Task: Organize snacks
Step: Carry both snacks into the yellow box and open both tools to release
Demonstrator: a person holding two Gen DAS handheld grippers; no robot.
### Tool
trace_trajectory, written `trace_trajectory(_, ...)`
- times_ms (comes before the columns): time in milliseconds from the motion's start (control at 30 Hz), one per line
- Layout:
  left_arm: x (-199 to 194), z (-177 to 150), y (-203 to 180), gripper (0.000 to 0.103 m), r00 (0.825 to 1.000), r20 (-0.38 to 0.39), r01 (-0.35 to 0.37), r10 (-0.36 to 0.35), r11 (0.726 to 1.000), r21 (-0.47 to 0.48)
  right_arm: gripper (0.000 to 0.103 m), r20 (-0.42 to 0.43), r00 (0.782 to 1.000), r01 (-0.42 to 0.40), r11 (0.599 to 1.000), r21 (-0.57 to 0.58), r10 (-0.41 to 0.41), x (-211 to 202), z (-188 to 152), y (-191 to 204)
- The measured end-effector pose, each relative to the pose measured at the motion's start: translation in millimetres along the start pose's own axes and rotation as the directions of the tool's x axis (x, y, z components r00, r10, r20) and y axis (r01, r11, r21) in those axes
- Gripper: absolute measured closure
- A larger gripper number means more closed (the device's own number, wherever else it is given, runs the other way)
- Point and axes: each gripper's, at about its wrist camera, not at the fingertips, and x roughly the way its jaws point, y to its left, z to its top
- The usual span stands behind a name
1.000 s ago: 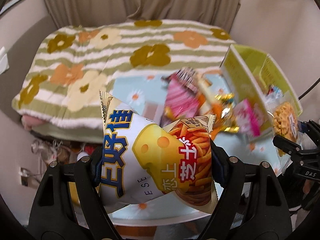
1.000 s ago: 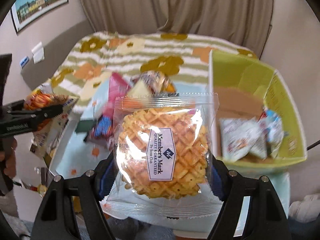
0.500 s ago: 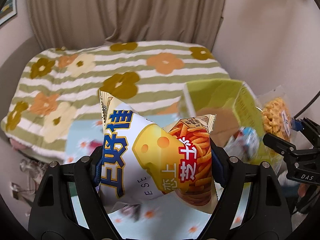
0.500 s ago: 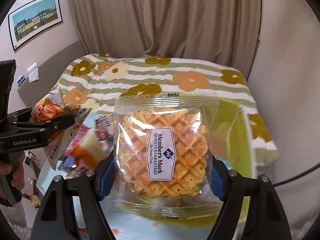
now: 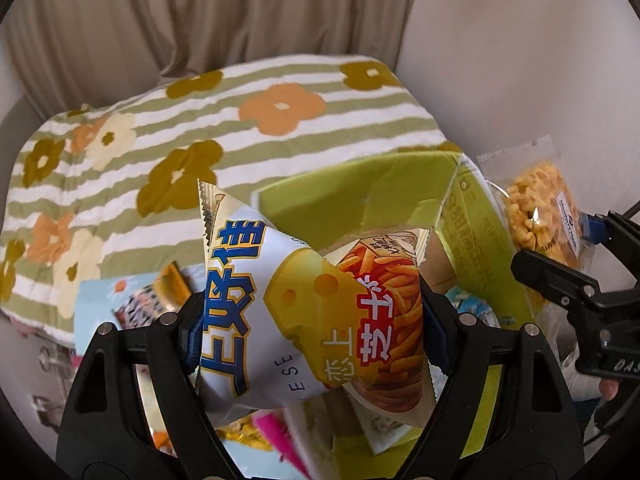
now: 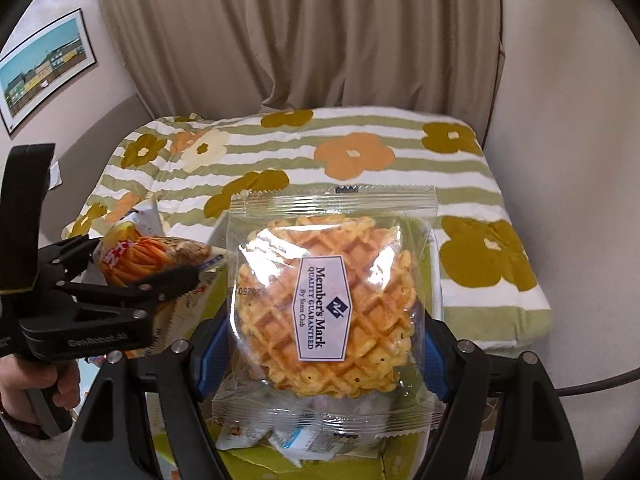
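My left gripper (image 5: pixel 310 320) clamps a puffy white-and-yellow foil cheese-stick bag (image 5: pixel 304 312), hiding much of the lime-green cardboard box (image 5: pixel 360 196) beyond my fingers. My right gripper (image 6: pixel 320 344) squeezes a crinkly clear-wrapped waffle (image 6: pixel 324 308); the packets beneath are blurred.

Left gripper (image 5: pixel 310 322) angled down and forward, black fingers spread moderately, blue pads (image 5: pixel 194 332) pressed on both sides of the snack bag (image 5: pixel 304 312). Right gripper (image 6: pixel 320 344) pitched down likewise, pads clamped on both edges of the wrapped waffle (image 6: pixel 328 312). Both side by side, close, left one seen in profile from the right. Bare hand (image 6: pixel 36 384) wrapped round left handle; probably a fingertip (image 5: pixel 609 390) at right handle, blurred.
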Motion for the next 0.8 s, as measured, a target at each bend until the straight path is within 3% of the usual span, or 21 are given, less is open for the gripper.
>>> trace_trajectory(167,25,14,-20,0.018,1.0,-0.01,-0.012,0.013,0.996,0.092,0.029,-0.028,0.999,0.017,0.999,0.038,-0.016,12,1,-17)
trace_trajectory(267,38,19,-28,0.0,0.999,-0.028,-0.04,0.044,0.991,0.13,0.029,-0.033,0.999,0.032,0.998,0.047,-0.031,16,2,-23)
trace_trajectory(433,39,14,-30,0.0,0.998,-0.032,-0.056,0.062,0.985,0.165,0.029,-0.042,0.998,0.044,0.996,0.082,-0.041,18,3,-26)
trace_trajectory(667,23,3,-12,0.0,0.998,-0.043,-0.043,0.049,0.992,0.121,0.029,-0.061,0.997,0.047,0.993,0.105,-0.041,21,1,-25)
trace_trajectory(800,13,-8,2,0.0,0.996,-0.039,-0.072,0.077,0.992,0.102,0.029,-0.083,0.996,0.049,0.992,0.12,-0.04,30,2,-26)
